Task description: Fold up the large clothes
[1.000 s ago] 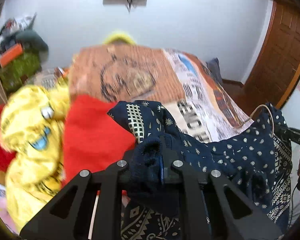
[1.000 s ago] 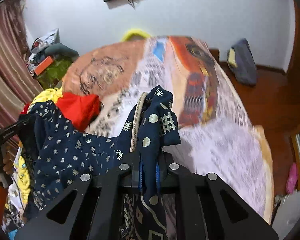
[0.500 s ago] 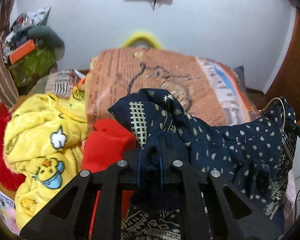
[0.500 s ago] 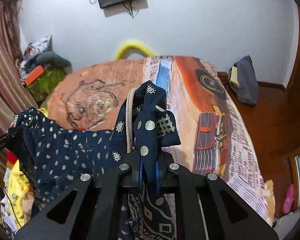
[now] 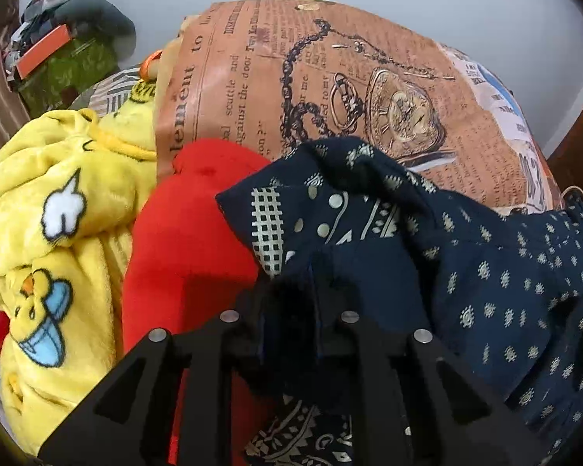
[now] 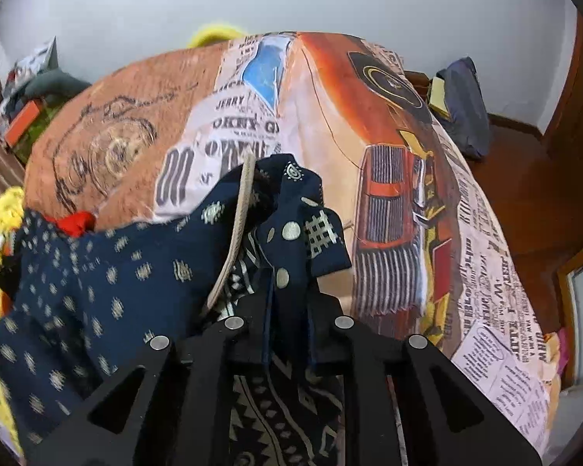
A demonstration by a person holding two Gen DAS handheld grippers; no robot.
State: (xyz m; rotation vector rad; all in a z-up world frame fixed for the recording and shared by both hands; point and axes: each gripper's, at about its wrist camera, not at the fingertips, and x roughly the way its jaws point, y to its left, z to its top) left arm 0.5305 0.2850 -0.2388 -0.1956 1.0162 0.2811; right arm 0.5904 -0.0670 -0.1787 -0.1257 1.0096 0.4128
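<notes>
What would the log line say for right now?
left gripper: shut on navy garment | right gripper: shut on garment, jaws just eased | garment over bed | not yet folded

Both grippers sit lower and nearer the bed [image 6: 388, 89] than a second ago, tipped further downward, so the wall-mounted screen slips out of both views. The navy patterned garment [image 5: 486, 272] comes down with them toward the bedspread. The right gripper [image 6: 289, 299] has just been easing its jaws apart, cloth between them; the left gripper [image 5: 315, 303] likewise.
</notes>
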